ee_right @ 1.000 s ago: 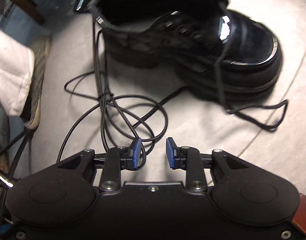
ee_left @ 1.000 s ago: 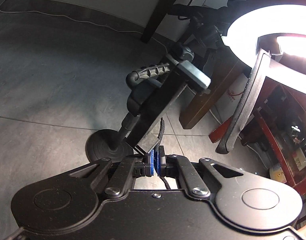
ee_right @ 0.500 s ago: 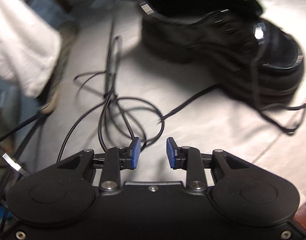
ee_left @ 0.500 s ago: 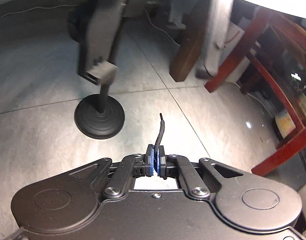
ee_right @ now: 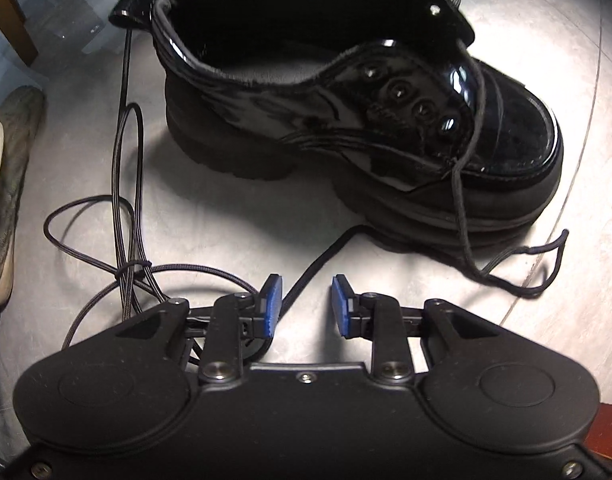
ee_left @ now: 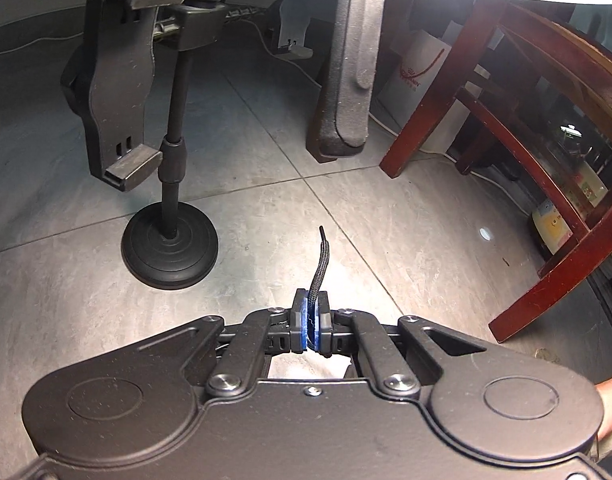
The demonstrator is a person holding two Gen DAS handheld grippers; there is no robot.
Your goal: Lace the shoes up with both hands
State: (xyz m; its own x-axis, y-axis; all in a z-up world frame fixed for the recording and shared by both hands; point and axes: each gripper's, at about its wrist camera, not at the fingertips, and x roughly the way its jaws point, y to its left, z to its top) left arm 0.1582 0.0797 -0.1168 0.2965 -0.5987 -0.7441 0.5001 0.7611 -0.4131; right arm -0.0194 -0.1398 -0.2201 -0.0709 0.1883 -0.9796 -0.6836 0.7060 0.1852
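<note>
Left wrist view. The left hand-held gripper (ee_left: 310, 320) has its blue pads pressed together on the black braided shoelace end (ee_left: 318, 266). The stiff tip stands out toward 12 o'clock, free of the pads, presumably so that it can be aimed at an eyelet. This gripper points away from the shoe, at grey floor tiles (ee_left: 265, 184). A black phone stand with a round base (ee_left: 169, 254) sits at 10 o'clock, and a red-brown wooden chair leg (ee_left: 562, 276) at 3 o'clock.

Right wrist view. The right hand-held gripper (ee_right: 306, 306) has its blue pads apart and grips nothing. A run of lace passes between them on the pale floor surface (ee_right: 233, 216) below, probably the stretch to be taken next. A tangle of thin black cables (ee_right: 133, 268) lies at 9 o'clock.

Farther off, at 12 to 1 o'clock, stands the glossy black patent platform shoe (ee_right: 386, 128), upright, toe toward 3 o'clock. Its collar gapes. The near row of round eyelets (ee_right: 410, 100) looks mostly unthreaded, so lacing appears at an early stage. A slack lace loop (ee_right: 518, 280) trails from the toe end onto the floor at 3 o'clock.
</note>
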